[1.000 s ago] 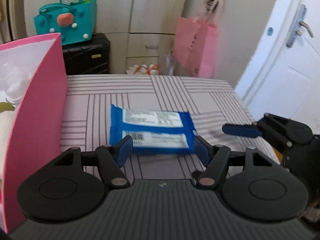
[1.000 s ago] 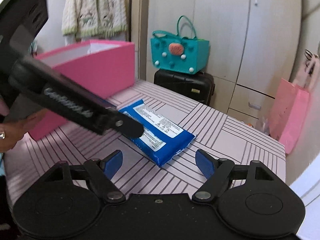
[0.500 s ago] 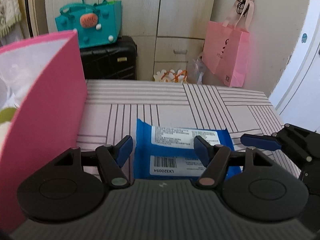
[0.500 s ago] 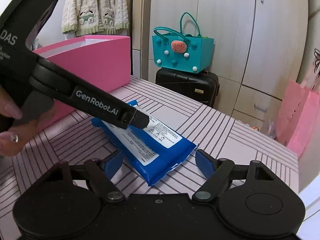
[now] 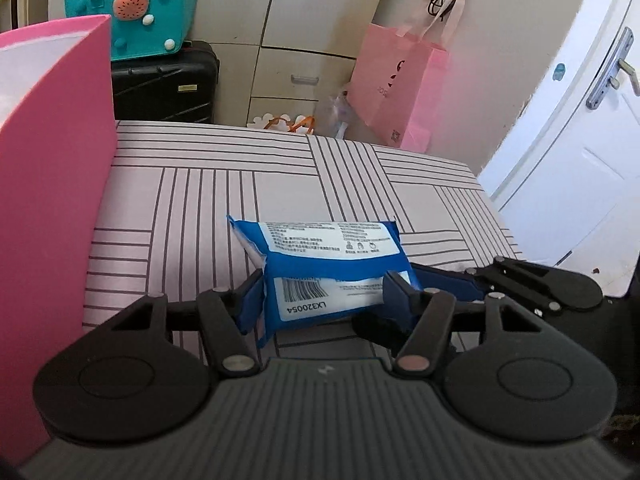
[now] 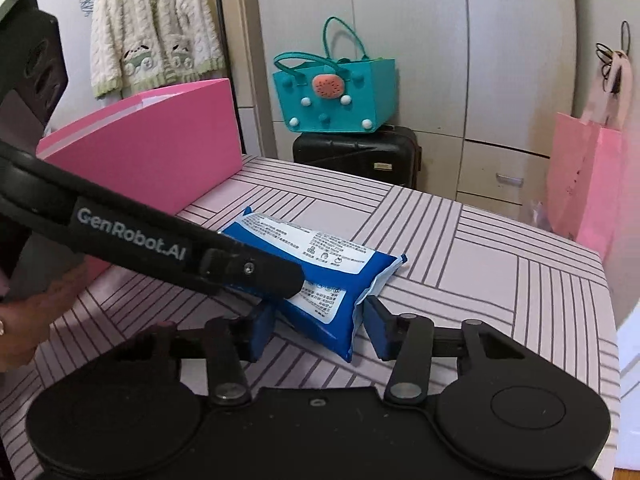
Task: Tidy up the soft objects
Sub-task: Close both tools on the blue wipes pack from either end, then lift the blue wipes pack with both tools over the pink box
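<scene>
A soft blue pack of wipes point(image 5: 328, 276) with a white label lies on the pink striped table point(image 5: 280, 184); it also shows in the right wrist view point(image 6: 328, 276). My left gripper point(image 5: 324, 298) is shut on the pack's near end, its blue pads pressed against both sides. My right gripper point(image 6: 318, 328) is open around the pack's other end, with a small gap at each pad. In the left wrist view the right gripper point(image 5: 460, 282) reaches in from the right. A tall pink box point(image 5: 52, 200) stands to the left of the pack.
A teal felt bag point(image 6: 332, 96) sits on a black suitcase point(image 6: 360, 156) behind the table. A pink paper bag point(image 5: 396, 92) hangs at the wall. A white door point(image 5: 580, 128) is at the right. A hand point(image 6: 28, 320) holds the left gripper.
My left gripper moved forward over the pack and closed on its near end. My right gripper came closer, and its jaws now straddle the pack's other end.
</scene>
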A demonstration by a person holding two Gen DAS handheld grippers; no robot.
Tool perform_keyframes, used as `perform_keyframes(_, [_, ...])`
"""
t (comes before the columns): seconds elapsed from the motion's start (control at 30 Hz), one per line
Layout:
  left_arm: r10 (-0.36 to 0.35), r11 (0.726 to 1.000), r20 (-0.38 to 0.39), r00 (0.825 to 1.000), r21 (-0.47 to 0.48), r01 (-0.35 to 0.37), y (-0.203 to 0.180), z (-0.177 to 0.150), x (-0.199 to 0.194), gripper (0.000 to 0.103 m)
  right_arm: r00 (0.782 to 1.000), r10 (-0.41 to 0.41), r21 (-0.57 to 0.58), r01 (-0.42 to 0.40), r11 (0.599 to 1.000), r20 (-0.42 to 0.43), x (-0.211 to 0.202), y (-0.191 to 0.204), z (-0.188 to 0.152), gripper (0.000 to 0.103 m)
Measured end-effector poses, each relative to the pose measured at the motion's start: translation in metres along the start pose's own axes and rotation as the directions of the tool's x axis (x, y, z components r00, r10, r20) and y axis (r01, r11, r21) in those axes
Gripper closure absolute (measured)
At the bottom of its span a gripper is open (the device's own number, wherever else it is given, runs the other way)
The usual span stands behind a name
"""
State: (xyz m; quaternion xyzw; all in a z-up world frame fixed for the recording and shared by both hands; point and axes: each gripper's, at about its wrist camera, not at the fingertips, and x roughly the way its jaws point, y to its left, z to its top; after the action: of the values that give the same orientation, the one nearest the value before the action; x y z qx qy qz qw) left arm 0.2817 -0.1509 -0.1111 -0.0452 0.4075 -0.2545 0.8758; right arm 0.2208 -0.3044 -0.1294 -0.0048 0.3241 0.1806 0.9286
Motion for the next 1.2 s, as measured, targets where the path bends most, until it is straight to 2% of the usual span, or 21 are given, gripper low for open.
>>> perform_keyframes(0.1, [-0.004, 1.0, 0.026, 1.0, 0.029, 0.004, -0.005, -0.005, -0.004, 0.043, 1.0, -0.025, 0.019, 0.025, 1.0, 0.013, -0.005, 0.004, -0.002, 0.052])
perform_keyframes(0.27, [-0.089, 0.994, 0.078, 0.993, 0.066, 0.084, -0.008, -0.015, -0.031, 0.043, 0.994, -0.081, 0.05, 0.077, 0.996, 0.079, -0.03, 0.019, -0.013, 0.052])
perform_keyframes(0.4, [-0.101, 0.992, 0.073, 0.992, 0.088, 0.094, -0.011, -0.02, -0.044, 0.043, 0.988, -0.11, 0.082, 0.101, 0.992, 0.11, -0.049, 0.032, -0.019, 0.052])
perform_keyframes(0.5, [-0.136, 0.988, 0.041, 0.99, 0.077, 0.132, -0.015, -0.027, -0.055, 0.043, 0.984, -0.159, 0.09, 0.153, 0.984, 0.074, -0.061, 0.046, -0.023, 0.052])
perform_keyframes(0.63, [-0.138, 0.982, 0.045, 0.989, 0.14, 0.13, -0.022, -0.036, -0.075, 0.043, 0.99, -0.127, 0.131, 0.118, 0.984, 0.063, -0.08, 0.054, -0.032, 0.052])
perform_keyframes(0.73, [-0.168, 0.973, 0.038, 0.985, 0.164, 0.159, -0.027, -0.043, -0.084, 0.043, 0.986, -0.15, 0.132, 0.14, 0.981, 0.068, -0.09, 0.059, -0.038, 0.052])
perform_keyframes(0.87, [-0.15, 0.969, 0.059, 0.987, 0.205, 0.135, -0.033, -0.057, -0.096, 0.043, 0.982, -0.162, 0.157, 0.146, 0.977, 0.094, -0.103, 0.07, -0.048, 0.052])
perform_keyframes(1.2, [-0.16, 0.973, 0.074, 0.984, 0.178, 0.145, -0.027, -0.075, -0.127, 0.042, 0.985, -0.151, 0.126, 0.139, 0.982, 0.089, -0.12, 0.096, -0.05, 0.052])
